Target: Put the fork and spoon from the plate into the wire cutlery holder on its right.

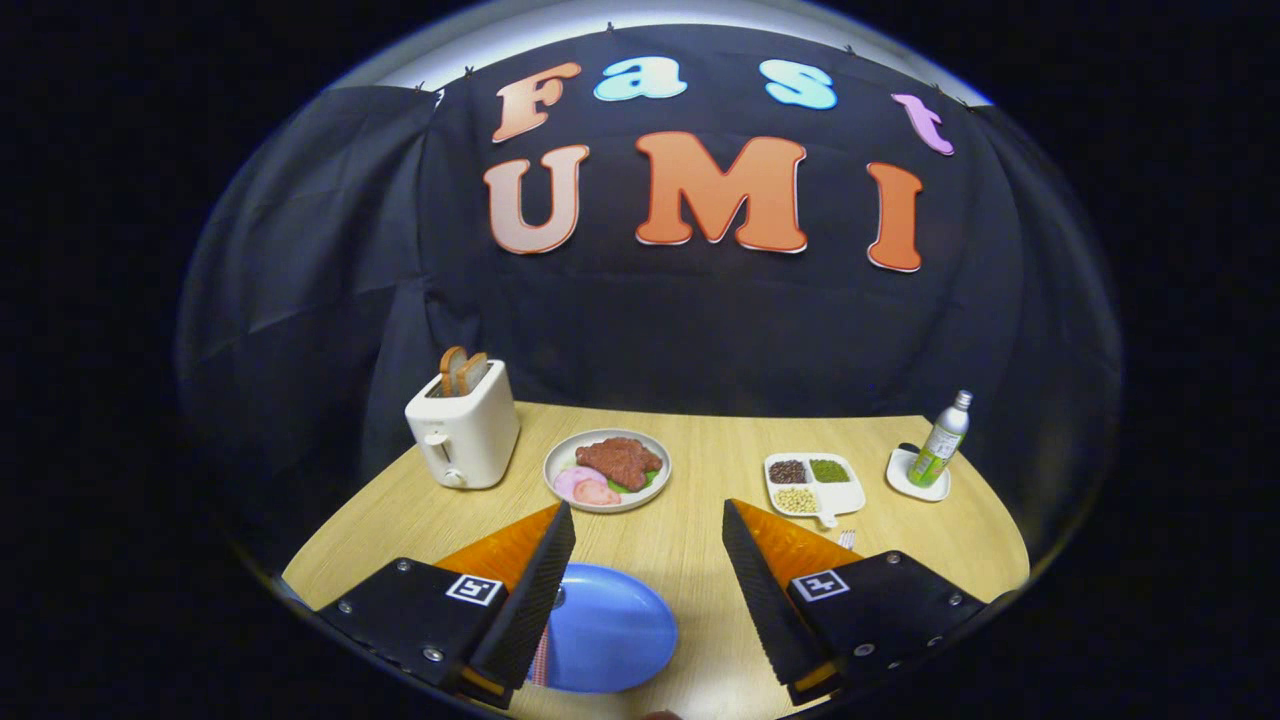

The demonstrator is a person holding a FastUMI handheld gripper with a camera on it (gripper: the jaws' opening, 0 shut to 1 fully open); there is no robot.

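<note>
Between my two fingers and just under them lies the blue plate point(610, 630). At its near edge, tucked against the left finger, I can see a thin striped handle point(541, 660); whether it is the fork or the spoon I cannot tell, since the finger hides most of it. Just past the right finger a few thin metal tines or wires point(847, 539) poke up, and I cannot say what they belong to.

My tongs point(648, 525) are spread wide, holding nothing, hovering above the wooden tabletop point(700, 560) with the plate partly in the gap.

Farther out, beyond the fingertips, sits a white plate of meat and ham slices point(607, 470). To its left stands a white toaster point(464, 432) with two slices of bread sticking up from its slots. To the right is a white divided dish point(814, 486) of beans and grains, and beyond that a green-labelled bottle point(942, 440) standing upright on a small white saucer point(917, 478).
</note>
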